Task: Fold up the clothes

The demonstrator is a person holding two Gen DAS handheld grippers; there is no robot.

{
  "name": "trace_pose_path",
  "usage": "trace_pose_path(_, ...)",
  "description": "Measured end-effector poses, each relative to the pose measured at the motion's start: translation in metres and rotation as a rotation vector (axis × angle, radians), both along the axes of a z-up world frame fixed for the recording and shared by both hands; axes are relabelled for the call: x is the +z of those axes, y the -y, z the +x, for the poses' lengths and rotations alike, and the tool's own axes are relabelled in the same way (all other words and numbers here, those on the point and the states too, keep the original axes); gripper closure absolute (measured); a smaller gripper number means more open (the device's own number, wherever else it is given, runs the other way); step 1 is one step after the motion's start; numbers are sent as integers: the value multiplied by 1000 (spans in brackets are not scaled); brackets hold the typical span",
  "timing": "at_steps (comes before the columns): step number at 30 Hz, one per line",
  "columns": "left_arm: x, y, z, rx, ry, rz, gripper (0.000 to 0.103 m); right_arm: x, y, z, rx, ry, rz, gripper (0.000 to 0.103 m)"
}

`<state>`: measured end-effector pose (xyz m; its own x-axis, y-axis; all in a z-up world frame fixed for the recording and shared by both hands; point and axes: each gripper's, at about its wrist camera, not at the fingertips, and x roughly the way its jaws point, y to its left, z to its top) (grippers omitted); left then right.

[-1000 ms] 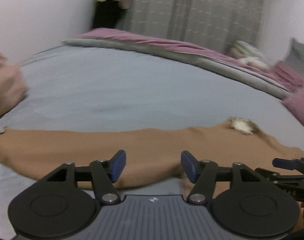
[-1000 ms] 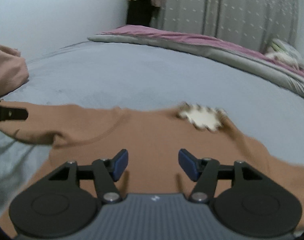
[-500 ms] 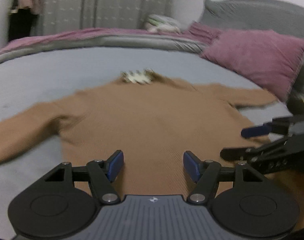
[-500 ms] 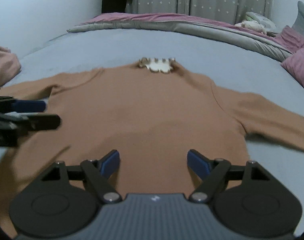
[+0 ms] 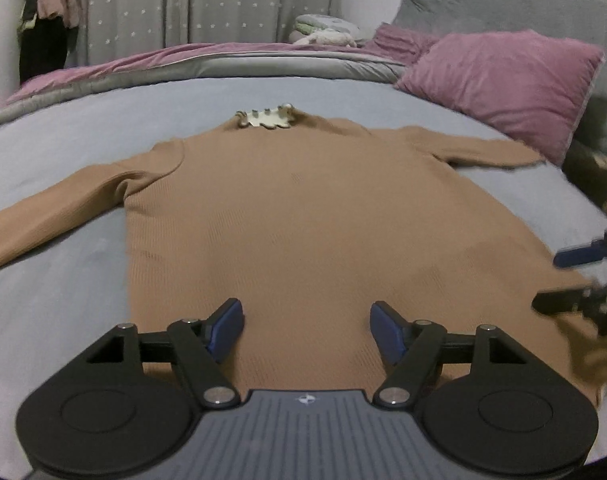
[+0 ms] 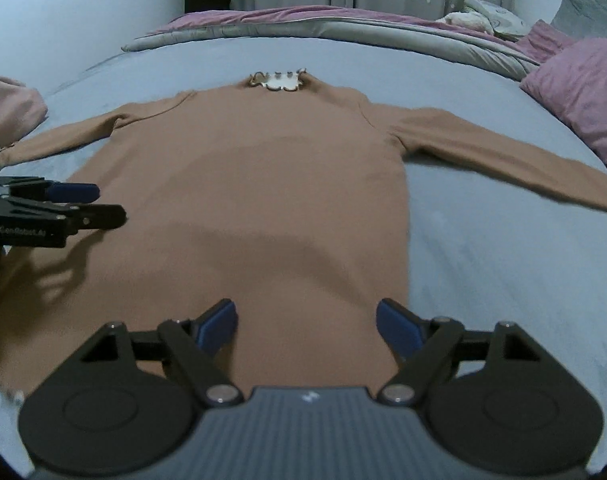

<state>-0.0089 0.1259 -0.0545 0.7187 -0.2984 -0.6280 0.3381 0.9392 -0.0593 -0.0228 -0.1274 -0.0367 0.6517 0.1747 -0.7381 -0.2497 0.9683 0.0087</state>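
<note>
A brown long-sleeved sweater (image 5: 303, 216) lies flat on the grey-blue bed, sleeves spread to both sides, cream collar (image 5: 265, 119) at the far end. It also shows in the right wrist view (image 6: 263, 184). My left gripper (image 5: 307, 330) is open and empty, hovering over the hem. My right gripper (image 6: 307, 330) is open and empty over the hem too. The right gripper's fingers (image 5: 575, 276) show at the right edge of the left wrist view. The left gripper's fingers (image 6: 63, 204) show at the left edge of the right wrist view.
Purple pillows (image 5: 503, 80) lie at the right by a grey headboard (image 5: 523, 4). A rolled grey and purple duvet (image 6: 323, 24) runs along the far side. A pink garment heap (image 6: 11, 108) sits at the left. Curtains (image 5: 223, 0) hang behind.
Both grippers have swung round from the sweater's side to its hem end and now face the collar. Both stayed open and empty. The sweater has not moved.
</note>
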Motion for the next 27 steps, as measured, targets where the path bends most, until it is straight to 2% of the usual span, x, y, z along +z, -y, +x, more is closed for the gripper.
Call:
trace_pose_path(4, 3, 2, -25, -14, -9, 46, 32, 2, 8, -25, 10, -5, -23, 21)
trace_pose_path(14, 12, -13, -67, -5, -89, 29, 31, 3, 40, -64, -8, -52, -5, 21)
trace_pose_path(20, 17, -10, -88, -77, -125, 116, 29, 7, 47, -75, -18, -61, -20, 21)
trace_pose_path(24, 26, -16, -90, -90, -155, 86, 29, 14, 45, -79, -9, -32, -51, 21)
trace_pose_path(27, 32, -28, -87, -48, -157, 43, 29, 21, 43, -80, 10, 3, -53, 21)
